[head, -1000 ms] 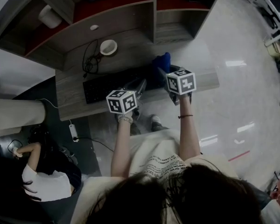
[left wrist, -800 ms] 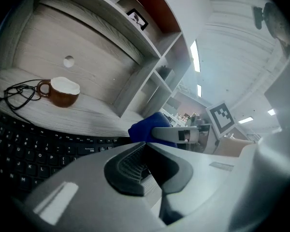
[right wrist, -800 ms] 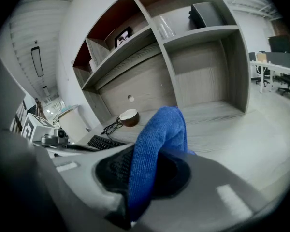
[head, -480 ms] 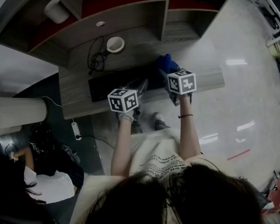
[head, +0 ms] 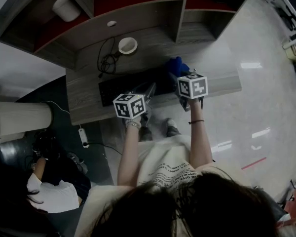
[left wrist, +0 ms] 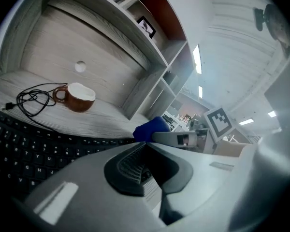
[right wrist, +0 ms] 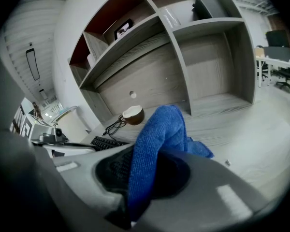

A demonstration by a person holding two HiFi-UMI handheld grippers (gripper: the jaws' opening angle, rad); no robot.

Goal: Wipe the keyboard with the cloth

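Observation:
A black keyboard [head: 119,89] lies on the grey wooden desk [head: 84,100], near its front edge. My right gripper [head: 176,79] is shut on a blue cloth [head: 176,65], which hangs just above the keyboard's right end. In the right gripper view the cloth [right wrist: 159,129] bulges up from between the jaws. My left gripper [head: 148,90] hovers over the keyboard's middle, shut with nothing in it. The left gripper view shows the keyboard [left wrist: 24,149] below, and the cloth [left wrist: 152,126] beyond my jaws.
A brown mug [head: 128,45] and a coiled black cable [head: 107,60] sit behind the keyboard. Shelf compartments rise at the desk's back. A person [head: 49,186] crouches on the floor at lower left, near a power strip [head: 83,137].
The head camera has shifted, so the desk sits lower and further right in view. Both grippers keep nearly the same places over the keyboard. The crouching person has moved a little.

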